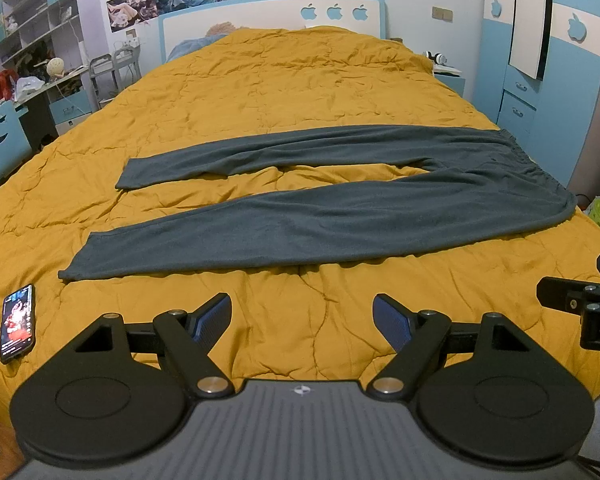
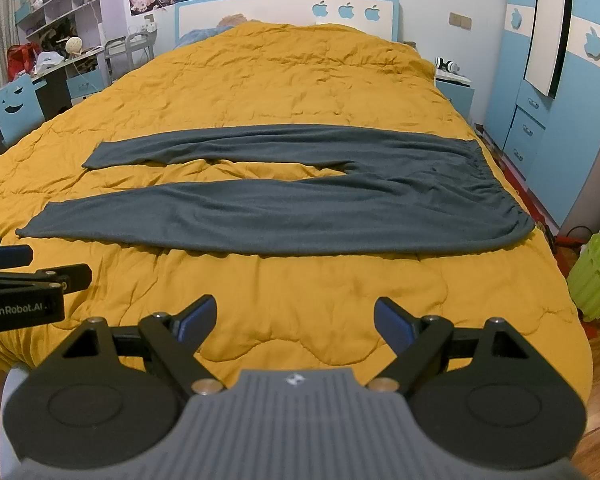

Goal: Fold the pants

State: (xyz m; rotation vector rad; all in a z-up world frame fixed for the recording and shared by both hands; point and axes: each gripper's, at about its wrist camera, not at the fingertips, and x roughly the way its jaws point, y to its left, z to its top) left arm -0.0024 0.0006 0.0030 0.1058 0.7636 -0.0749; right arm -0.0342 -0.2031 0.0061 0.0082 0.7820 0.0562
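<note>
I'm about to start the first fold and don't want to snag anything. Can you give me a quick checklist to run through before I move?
1. Pants laid flat on the quilt, legs apart: ok.
2. Waistband on the right, cuffs on the left: ok.
3. Left hand-held gripper open and holding nothing: ok.
4. Right hand-held gripper open and holding nothing: ok.
5. Phone lies near the closer cuff, apart from the fabric but close to the left gripper's path: not ok.
6. Anything under the pants: cannot tell.
</note>
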